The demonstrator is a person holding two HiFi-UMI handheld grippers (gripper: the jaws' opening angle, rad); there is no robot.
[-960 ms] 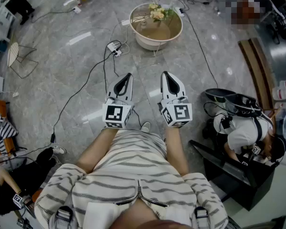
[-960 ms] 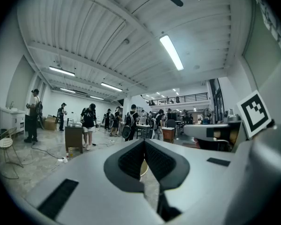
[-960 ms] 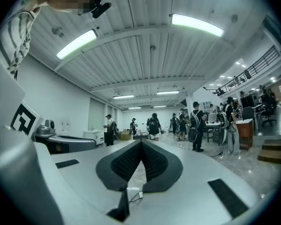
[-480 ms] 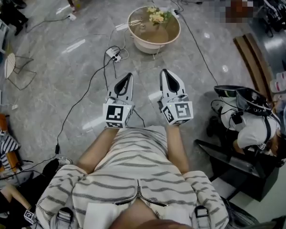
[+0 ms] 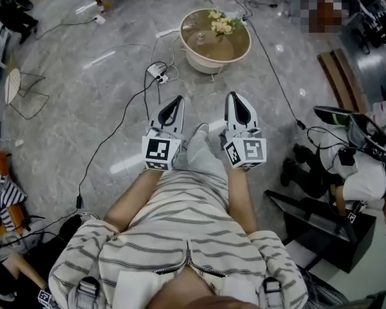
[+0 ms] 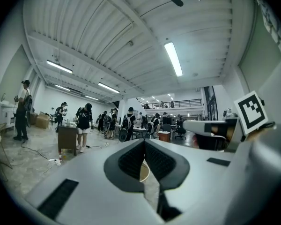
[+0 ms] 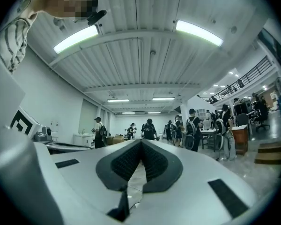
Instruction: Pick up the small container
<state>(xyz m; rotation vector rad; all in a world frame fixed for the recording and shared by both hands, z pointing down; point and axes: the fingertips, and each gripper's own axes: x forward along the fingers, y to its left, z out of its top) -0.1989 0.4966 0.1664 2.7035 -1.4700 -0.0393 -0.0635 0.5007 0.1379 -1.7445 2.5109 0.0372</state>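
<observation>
The small container cannot be made out. A round glossy table (image 5: 212, 44) with yellow flowers (image 5: 222, 24) stands ahead on the grey marble floor (image 5: 103, 89). The left gripper (image 5: 178, 100) and right gripper (image 5: 235, 95) have their ribbed dark jaws pressed together on nothing. Only the gripper views show people (image 6: 84, 121) across the hall.

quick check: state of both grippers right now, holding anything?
Left gripper: closed, holding nothing.
Right gripper: closed, holding nothing.

We note bright, even light from ceiling strip lamps (image 7: 199, 33). Pale glare streaks the glossy floor (image 5: 64, 121). Shadows soft. Both gripper views bulge strongly, with black corners.
</observation>
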